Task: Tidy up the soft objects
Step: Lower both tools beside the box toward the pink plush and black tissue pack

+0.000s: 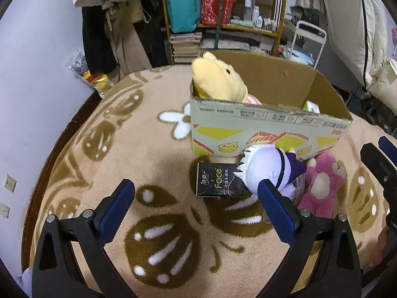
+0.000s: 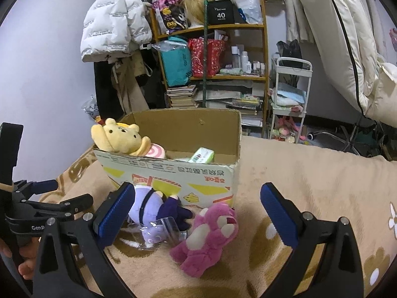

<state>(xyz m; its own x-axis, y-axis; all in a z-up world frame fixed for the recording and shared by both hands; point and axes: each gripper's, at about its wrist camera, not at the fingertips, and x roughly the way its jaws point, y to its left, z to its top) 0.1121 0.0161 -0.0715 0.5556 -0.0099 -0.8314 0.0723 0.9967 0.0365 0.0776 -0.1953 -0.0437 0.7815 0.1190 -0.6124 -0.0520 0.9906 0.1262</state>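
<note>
A cardboard box [image 1: 270,129] [image 2: 173,173] stands on the blanket. A yellow bear plush [image 1: 218,79] [image 2: 119,139] leans out of its left end, and a green tissue pack [image 2: 202,155] lies inside. In front of the box lie a black tissue pack [image 1: 218,183], a white-haired purple doll [image 1: 270,168] [image 2: 153,203], a small purple toy in clear wrap [image 2: 156,233] and a pink bear plush [image 1: 321,186] [image 2: 208,238]. My left gripper [image 1: 196,198] is open and empty, just short of the black pack. My right gripper [image 2: 196,206] is open and empty, with the pink bear between its fingers' line.
The tan patterned blanket [image 1: 153,154] covers the surface, with a dark wooden edge [image 1: 49,161] at the left. A shelf full of bags and books [image 2: 211,69], hanging coats [image 2: 116,24] and a white cart [image 2: 290,99] stand behind.
</note>
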